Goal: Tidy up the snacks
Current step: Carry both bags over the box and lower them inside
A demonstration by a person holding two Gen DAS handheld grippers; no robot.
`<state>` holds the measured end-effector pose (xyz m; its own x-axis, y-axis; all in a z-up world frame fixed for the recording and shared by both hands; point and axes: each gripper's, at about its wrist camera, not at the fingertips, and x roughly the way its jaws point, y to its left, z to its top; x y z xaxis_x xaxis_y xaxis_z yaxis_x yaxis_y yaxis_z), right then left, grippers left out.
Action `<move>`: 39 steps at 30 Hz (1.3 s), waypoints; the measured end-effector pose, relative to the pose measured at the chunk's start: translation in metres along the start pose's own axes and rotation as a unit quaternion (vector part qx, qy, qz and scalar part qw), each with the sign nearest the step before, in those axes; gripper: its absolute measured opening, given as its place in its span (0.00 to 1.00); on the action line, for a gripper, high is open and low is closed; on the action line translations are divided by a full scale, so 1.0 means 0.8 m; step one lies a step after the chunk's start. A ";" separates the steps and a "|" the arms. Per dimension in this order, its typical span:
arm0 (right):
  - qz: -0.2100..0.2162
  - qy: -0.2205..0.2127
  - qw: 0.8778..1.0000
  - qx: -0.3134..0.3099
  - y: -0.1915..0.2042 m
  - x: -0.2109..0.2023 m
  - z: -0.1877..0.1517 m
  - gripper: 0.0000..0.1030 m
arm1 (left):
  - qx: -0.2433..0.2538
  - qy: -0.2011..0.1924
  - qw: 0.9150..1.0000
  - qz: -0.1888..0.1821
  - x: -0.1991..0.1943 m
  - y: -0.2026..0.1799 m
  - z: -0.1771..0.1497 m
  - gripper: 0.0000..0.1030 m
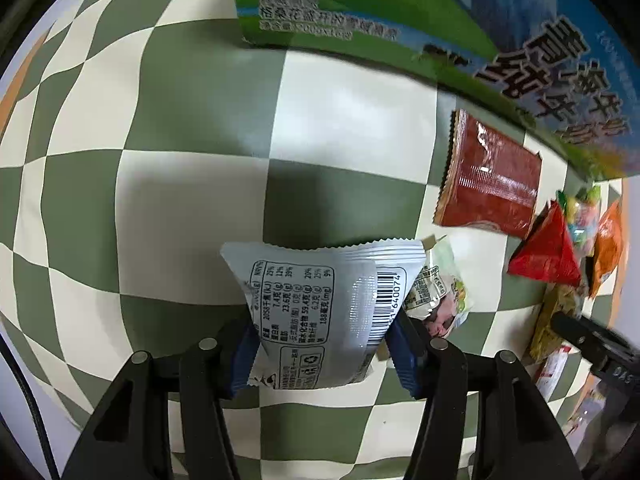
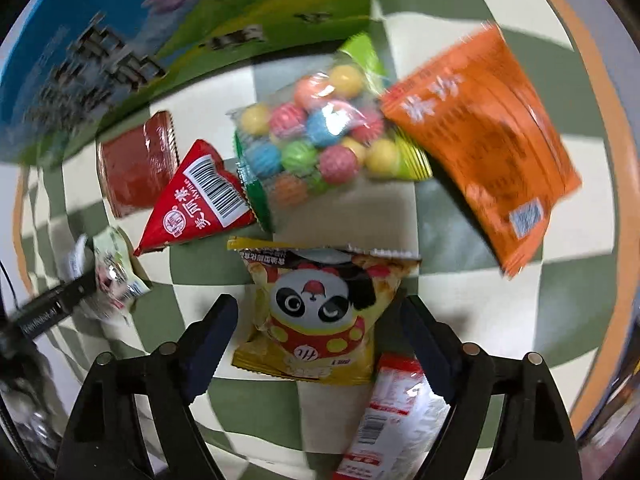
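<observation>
Firmly, left gripper (image 1: 320, 344) clamps a white packet (image 1: 320, 312); right gripper (image 2: 316, 340) gapes

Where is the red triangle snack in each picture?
Left wrist view: the red triangle snack sits at the right edge, below the flat red packet.
Right wrist view: the red triangle snack lies left of centre, beside the bag of coloured balls.
Shared landmark: the big blue-green box along the top.

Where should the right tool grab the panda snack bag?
Grip the panda bag across its puffy middle, coming straight down from above. It lies flat on the cloth with both side edges free, already between the right tool's open fingers.
</observation>
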<state>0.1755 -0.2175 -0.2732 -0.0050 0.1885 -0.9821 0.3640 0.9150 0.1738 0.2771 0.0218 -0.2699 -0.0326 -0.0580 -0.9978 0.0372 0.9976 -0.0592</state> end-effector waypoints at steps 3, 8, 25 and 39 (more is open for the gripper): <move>0.008 0.006 1.000 0.030 -0.021 0.010 -0.007 0.83 | -0.004 -0.008 1.000 0.000 0.001 0.008 -0.006 0.43; 0.008 -0.020 1.000 0.023 -0.014 0.012 -0.028 0.60 | -0.014 -0.016 1.000 0.006 -0.009 0.027 -0.027 0.42; 0.117 -0.080 0.989 -0.053 0.105 -0.124 -0.031 0.53 | 0.000 -0.091 0.993 -0.076 -0.176 -0.015 -0.027 0.41; 0.143 -0.151 0.975 -0.075 0.190 -0.219 0.135 0.53 | 0.033 -0.055 0.993 -0.103 -0.218 -0.061 0.178 0.42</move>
<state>0.3323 -0.1497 -0.0822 0.3600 0.3514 -0.8643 0.1702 0.8861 0.4311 0.4231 -0.0220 -0.0971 0.0634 -0.2689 -0.9611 0.1066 0.9593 -0.2614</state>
